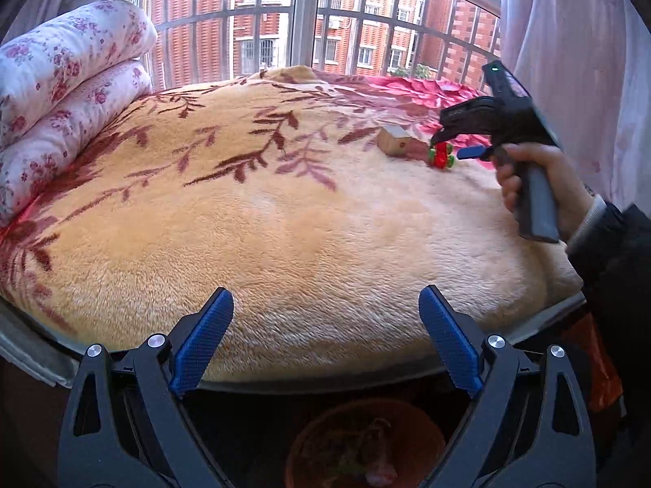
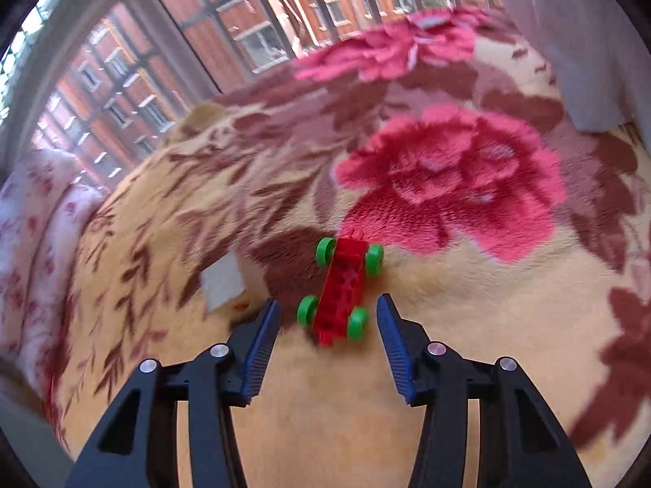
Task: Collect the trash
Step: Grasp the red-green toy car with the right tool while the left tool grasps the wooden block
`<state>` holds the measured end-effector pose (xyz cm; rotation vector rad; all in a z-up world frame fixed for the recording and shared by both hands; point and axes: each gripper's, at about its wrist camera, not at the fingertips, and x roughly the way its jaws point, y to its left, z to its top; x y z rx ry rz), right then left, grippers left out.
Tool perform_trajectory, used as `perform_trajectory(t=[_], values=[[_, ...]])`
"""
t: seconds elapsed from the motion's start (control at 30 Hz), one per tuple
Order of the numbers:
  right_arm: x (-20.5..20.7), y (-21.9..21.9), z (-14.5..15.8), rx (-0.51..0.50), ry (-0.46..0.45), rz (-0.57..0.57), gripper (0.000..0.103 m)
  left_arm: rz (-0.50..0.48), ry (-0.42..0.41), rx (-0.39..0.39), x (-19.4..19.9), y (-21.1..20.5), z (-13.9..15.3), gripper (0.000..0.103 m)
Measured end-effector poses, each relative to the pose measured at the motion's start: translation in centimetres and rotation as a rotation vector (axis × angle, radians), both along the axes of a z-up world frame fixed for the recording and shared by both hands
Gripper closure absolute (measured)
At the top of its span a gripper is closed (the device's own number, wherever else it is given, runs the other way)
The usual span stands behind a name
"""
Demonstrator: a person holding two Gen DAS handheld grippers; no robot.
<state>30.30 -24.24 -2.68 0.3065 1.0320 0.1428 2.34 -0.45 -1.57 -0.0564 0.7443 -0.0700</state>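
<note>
A small red toy car with green wheels (image 2: pixel 341 290) lies on the beige floral blanket (image 2: pixel 468 325). My right gripper (image 2: pixel 328 301) hangs over it, open, with its blue pads on either side of the car's near end and clear of the wheels. The left wrist view shows the car (image 1: pixel 441 156), the right gripper (image 1: pixel 453 144) just above it, and the hand (image 1: pixel 529 179) holding that gripper. A small tan box (image 1: pixel 394 140) lies just left of the car, blurred in the right wrist view (image 2: pixel 221 280). My left gripper (image 1: pixel 325 292) is wide open and empty at the bed's near edge.
A round brown bin (image 1: pixel 325 415) with something inside stands on the floor below the bed's near edge. A folded floral quilt (image 1: pixel 61 93) is stacked at the left. A barred window (image 1: pixel 305 20) runs behind the bed, and a pale curtain (image 1: pixel 569 61) hangs at the right.
</note>
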Motion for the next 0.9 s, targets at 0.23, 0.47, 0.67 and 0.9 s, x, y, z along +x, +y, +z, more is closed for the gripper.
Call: perform_trajectory(t=[0.23,0.47,0.67,0.9], values=[[2.3,3.4,-2.5,-0.194,0.060,-0.058,0.053,-0.007,0.065,-0.048,0.5,0.7,-2.2,0.013],[0.4,1.3,-2.1,-0.092,0.022,-0.111,0.064,-0.008,0.086,-0.050,0.2,0.3,-2.4,0.013],[-4.9,-1.8,0.7,-0.015,-0.087,-0.057,0.064,-0.036,0.065,-0.004,3.0,-2.2,-0.4,0.013],[-14.2,-7.0,2.1,-0.031,-0.255,-0.062,0.064,-0.102,0.064,0.072,11.3,-8.4,1.8,0.013]])
